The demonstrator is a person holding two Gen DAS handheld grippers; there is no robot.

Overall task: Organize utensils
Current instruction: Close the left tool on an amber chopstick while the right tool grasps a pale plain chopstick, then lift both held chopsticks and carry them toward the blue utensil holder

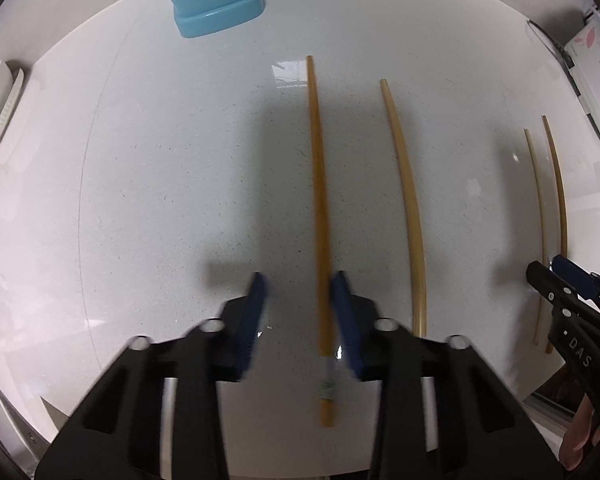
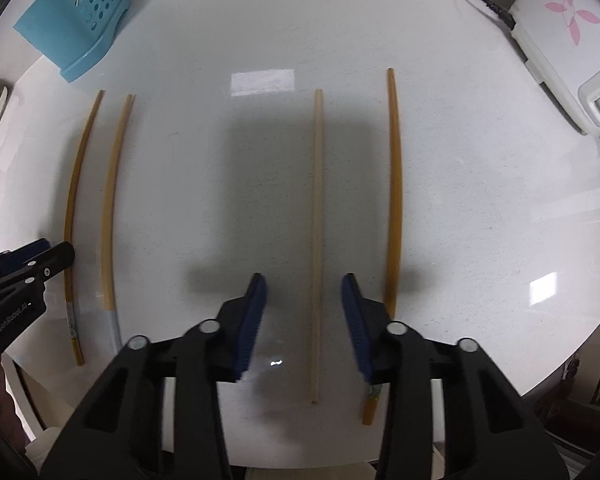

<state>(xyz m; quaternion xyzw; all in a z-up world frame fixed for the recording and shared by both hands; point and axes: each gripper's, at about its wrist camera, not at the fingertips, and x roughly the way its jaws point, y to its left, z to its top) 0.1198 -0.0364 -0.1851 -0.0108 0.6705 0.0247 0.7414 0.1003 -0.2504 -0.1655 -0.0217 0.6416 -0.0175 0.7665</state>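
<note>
The left gripper [image 1: 298,280] stands open astride an amber chopstick [image 1: 318,200] that points straight ahead; the right gripper [image 2: 304,280] is open around a pale chopstick [image 2: 317,220], likewise.

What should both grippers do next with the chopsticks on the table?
Probably finish closing. The left gripper straddles a dark chopstick, the right gripper a pale chopstick; both lie flat on the table, gaps visible beside the pads.
</note>
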